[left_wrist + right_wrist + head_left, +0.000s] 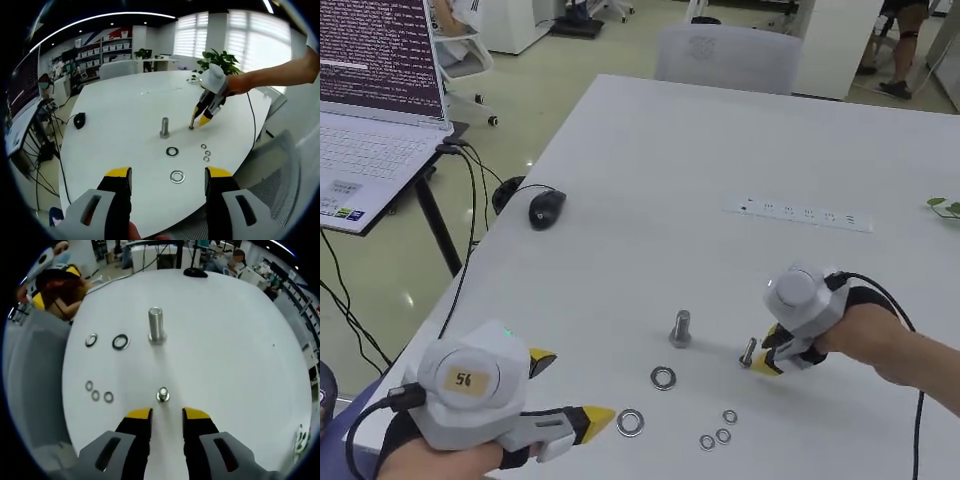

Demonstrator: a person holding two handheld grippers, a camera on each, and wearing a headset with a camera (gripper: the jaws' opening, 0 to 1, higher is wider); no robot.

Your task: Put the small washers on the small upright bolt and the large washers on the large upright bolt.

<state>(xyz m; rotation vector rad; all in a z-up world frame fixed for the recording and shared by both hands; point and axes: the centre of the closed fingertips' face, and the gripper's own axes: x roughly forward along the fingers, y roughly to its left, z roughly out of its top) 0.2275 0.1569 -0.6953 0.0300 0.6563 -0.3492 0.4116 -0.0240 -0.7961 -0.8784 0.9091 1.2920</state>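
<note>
1. Right gripper (166, 412) released and empty, tips just short of small bolt (162, 394).
2. Left gripper (570, 388) wide apart beside large washers (630, 422); small washers (723, 435) loose right of them.
3. Next, likely: pinch one washer, thread it onto the matching bolt.

Open-plan office or lab workspace.
White worktable (650, 150), laptop (365, 100) at ten o'clock, swivel chair (725, 55) at twelve; shelves of bins (95, 51) and a potted plant (220, 60) beyond.

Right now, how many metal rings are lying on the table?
5. One large washer lies before the large bolt, another large washer nearer the person. Three small washers cluster to the right. Any on the small bolt would be hard to see.
</note>
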